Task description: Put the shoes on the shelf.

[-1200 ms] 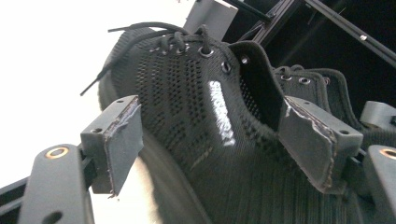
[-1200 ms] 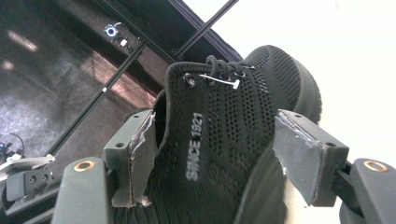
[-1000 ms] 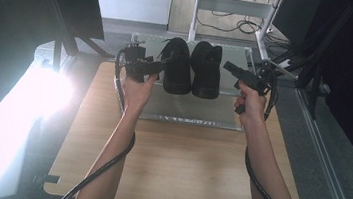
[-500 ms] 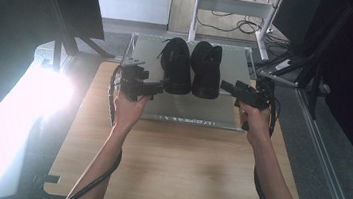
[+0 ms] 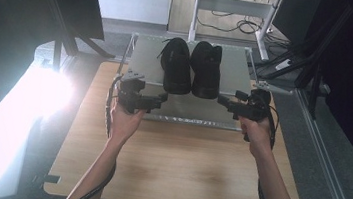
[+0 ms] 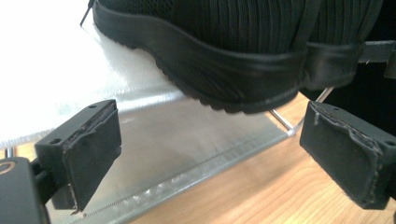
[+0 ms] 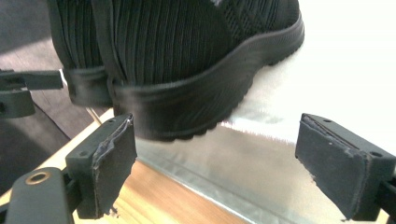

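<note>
Two black knit shoes, the left shoe (image 5: 175, 66) and the right shoe (image 5: 207, 70), stand side by side, heels toward me, on a grey metal plate (image 5: 144, 55) at the table's far side. My left gripper (image 5: 162, 98) points at the left shoe's heel from the lower left; its jaws have just been opening and hold nothing. In the left gripper view, the heel (image 6: 233, 56) is beyond the gripper (image 6: 210, 154). My right gripper (image 5: 222, 100) faces the right shoe's heel (image 7: 187, 70); its jaws (image 7: 224, 168) have also just been opening, empty.
The wooden table (image 5: 172, 164) spreads bare in front of the plate. Strong glare (image 5: 39, 94) lies off the table's left edge. A white desk frame with cables (image 5: 234, 15) stands behind, and dark equipment (image 5: 340, 58) is at the right.
Both hands have drawn back toward me and lower, from beside the shoes to the plate's near edge. The shoes have not moved.
</note>
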The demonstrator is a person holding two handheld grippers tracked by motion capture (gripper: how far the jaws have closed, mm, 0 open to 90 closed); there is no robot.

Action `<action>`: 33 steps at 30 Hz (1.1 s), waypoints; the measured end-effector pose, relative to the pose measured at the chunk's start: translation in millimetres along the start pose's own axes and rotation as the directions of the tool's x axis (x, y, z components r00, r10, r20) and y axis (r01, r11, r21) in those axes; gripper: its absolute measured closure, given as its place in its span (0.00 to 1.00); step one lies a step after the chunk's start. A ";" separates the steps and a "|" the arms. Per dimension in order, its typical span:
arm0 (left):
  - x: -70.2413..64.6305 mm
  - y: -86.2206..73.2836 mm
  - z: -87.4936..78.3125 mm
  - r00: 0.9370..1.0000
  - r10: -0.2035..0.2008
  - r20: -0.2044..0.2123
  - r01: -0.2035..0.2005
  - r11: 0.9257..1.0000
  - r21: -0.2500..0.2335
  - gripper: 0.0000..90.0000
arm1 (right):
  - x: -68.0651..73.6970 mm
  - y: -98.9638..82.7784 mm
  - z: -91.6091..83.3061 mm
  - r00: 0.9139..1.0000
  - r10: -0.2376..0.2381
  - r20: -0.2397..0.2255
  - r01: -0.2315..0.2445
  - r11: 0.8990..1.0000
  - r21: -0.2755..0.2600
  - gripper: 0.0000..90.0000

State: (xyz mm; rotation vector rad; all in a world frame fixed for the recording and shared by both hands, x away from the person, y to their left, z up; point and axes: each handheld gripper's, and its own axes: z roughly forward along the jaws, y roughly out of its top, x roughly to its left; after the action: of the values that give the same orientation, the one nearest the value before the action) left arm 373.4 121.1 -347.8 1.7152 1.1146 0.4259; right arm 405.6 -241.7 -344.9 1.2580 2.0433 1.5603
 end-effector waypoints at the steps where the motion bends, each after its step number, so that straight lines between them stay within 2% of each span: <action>1: -0.6 -1.8 -0.8 1.000 0.004 0.000 -0.004 1.000 0.000 0.05 | 0.3 -1.2 -0.5 1.000 -0.004 0.001 0.004 1.000 0.003 0.14; 10: -4.7 -18.0 -6.9 0.999 0.049 -0.013 -0.048 0.999 0.013 0.03 | 6.0 -15.2 -8.3 0.998 -0.062 0.013 0.061 0.997 0.043 0.13; 16: -6.1 -29.2 -8.9 0.997 0.072 -0.025 -0.071 0.997 0.043 0.00 | 13.5 -25.5 -13.4 0.992 -0.122 0.018 0.120 0.990 0.071 0.10; 24: -10.4 -42.9 -15.2 0.996 0.090 -0.017 -0.088 0.994 0.066 0.00 | 17.1 -44.4 -17.0 0.989 -0.145 0.000 0.144 0.983 0.118 0.05; 28: -10.9 -50.2 -21.2 0.996 0.085 -0.007 -0.084 0.992 0.090 0.00 | 17.6 -53.0 -22.0 0.988 -0.153 -0.005 0.152 0.979 0.133 0.03; 33: -12.6 -62.4 -27.7 0.995 0.102 -0.014 -0.100 0.990 0.104 0.00 | 15.6 -63.2 -29.7 0.987 -0.160 0.006 0.157 0.976 0.152 0.00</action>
State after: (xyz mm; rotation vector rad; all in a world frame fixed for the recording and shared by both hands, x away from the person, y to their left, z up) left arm 317.3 130.3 -387.7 1.8674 1.0825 0.4558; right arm 347.4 -251.3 -385.3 1.1224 2.2263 1.3401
